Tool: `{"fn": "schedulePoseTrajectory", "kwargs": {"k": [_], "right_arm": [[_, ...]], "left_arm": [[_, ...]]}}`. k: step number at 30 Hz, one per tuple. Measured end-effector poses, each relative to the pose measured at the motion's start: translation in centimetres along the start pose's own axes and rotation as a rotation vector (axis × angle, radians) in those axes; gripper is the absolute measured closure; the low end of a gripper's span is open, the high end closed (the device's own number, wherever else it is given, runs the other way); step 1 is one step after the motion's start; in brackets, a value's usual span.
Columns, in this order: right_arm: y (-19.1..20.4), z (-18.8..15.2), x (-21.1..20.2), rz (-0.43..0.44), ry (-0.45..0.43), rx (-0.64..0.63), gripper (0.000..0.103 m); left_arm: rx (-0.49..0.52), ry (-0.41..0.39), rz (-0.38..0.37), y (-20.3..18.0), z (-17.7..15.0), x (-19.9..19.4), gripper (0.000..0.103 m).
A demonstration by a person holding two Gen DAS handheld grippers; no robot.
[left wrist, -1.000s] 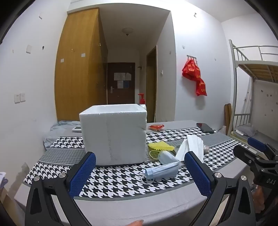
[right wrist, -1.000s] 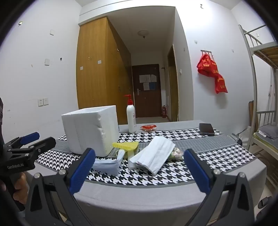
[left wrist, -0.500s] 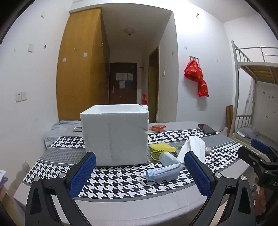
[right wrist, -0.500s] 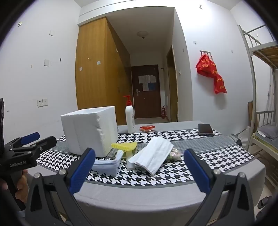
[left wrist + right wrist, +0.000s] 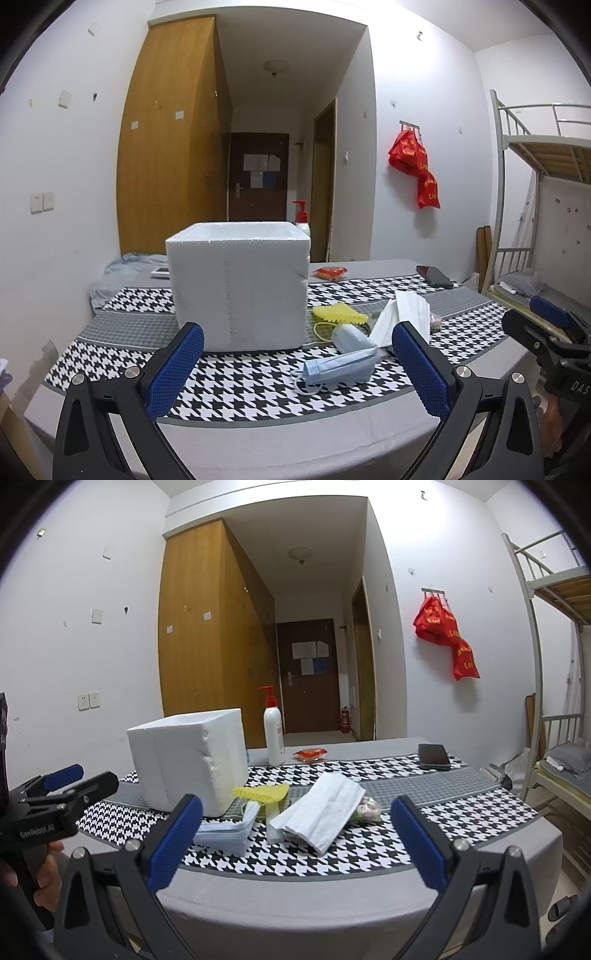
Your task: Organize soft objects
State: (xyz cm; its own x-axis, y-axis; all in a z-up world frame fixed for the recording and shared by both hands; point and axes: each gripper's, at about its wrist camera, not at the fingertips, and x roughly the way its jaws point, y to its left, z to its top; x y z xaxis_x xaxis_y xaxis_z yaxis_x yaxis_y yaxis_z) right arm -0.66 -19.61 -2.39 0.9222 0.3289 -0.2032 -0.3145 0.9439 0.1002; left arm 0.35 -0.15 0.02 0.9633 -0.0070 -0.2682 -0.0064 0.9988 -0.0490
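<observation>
A white foam box (image 5: pixel 238 286) (image 5: pixel 188 758) stands open-topped on the checked tablecloth (image 5: pixel 240 384). To its right lie blue face masks (image 5: pixel 340 367) (image 5: pixel 225 830), a yellow mask (image 5: pixel 340 314) (image 5: pixel 262 793), folded white cloth (image 5: pixel 406 314) (image 5: pixel 321 812) and a small pinkish bundle (image 5: pixel 365 808). My left gripper (image 5: pixel 297 373) is open and empty, held before the table's near edge facing the box and masks. My right gripper (image 5: pixel 297 845) is open and empty, facing the white cloth. Each gripper shows in the other's view, the right one (image 5: pixel 546 332) and the left one (image 5: pixel 59 794).
A pump bottle (image 5: pixel 274 734) stands behind the box. A red packet (image 5: pixel 310 754) and a black phone (image 5: pixel 433 756) lie at the back of the table. A bunk bed (image 5: pixel 539 206) stands right. A wooden wardrobe (image 5: pixel 166 147) and a doorway stand behind.
Both cameras have drifted slightly; the left view tilted up a little. Nothing on the table has moved and both grippers stay open.
</observation>
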Motion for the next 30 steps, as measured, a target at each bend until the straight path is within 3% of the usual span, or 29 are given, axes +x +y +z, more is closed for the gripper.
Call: {"fn": "schedulePoseTrajectory", "kwargs": {"k": [30], "right_arm": [[0.41,0.02,0.17,-0.001,-0.004,-0.012,0.000]], "left_arm": [[-0.004,-0.006,0.008,0.18,0.12,-0.11,0.001]]}}
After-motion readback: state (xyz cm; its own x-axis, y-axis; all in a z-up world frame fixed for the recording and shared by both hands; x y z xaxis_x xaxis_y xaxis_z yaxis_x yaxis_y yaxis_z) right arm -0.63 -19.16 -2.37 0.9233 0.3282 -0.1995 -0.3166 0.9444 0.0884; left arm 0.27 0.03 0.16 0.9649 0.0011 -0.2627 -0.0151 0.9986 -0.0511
